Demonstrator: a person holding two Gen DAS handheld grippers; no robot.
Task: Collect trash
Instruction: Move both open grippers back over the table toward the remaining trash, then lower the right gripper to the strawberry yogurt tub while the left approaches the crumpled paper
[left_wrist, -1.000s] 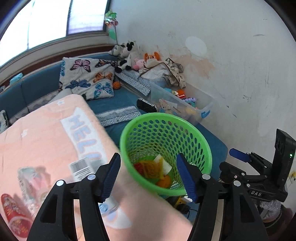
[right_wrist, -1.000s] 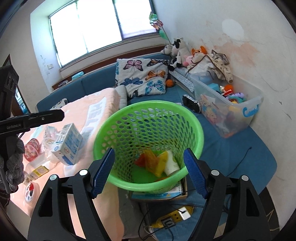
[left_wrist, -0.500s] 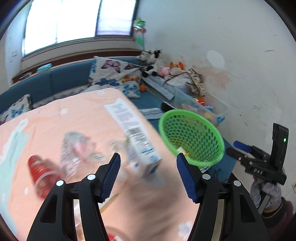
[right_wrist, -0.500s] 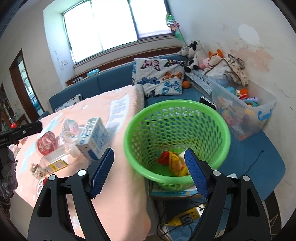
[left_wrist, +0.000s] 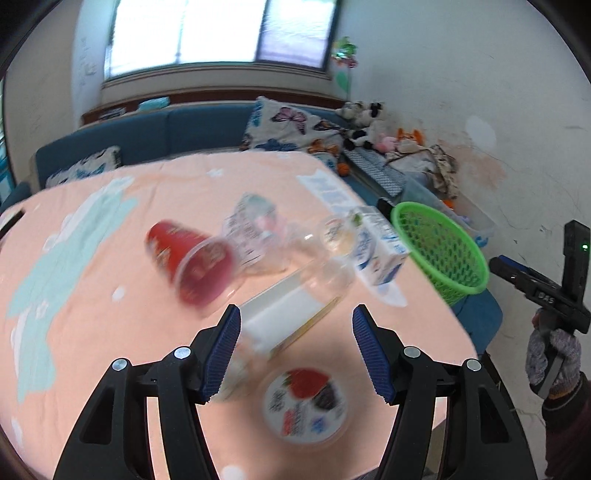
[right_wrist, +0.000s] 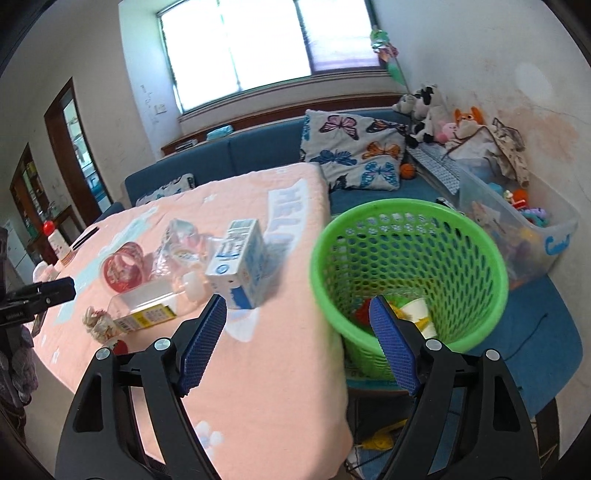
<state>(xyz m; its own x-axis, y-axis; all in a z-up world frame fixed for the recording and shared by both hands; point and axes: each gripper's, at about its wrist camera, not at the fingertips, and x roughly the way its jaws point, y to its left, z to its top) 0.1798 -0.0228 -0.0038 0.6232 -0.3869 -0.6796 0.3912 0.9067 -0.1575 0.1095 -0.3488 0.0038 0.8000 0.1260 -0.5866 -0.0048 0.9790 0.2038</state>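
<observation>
Clear plastic bottle (left_wrist: 295, 295) lies on its side on the pink table cover (left_wrist: 110, 332), just ahead of my left gripper (left_wrist: 295, 339), jaws wide, empty. I judge it light, thin-walled, slippery; best taken across the labelled mid-body. Long axis runs from near-left to far-right, cap end apparently far-right. Right gripper (right_wrist: 295, 347) also wide, empty, beside the green basket (right_wrist: 406, 258).

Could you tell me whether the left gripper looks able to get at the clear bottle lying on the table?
Probably yes: the left gripper is open, and the clear bottle lies just ahead between its fingers with nothing covering it.
</observation>
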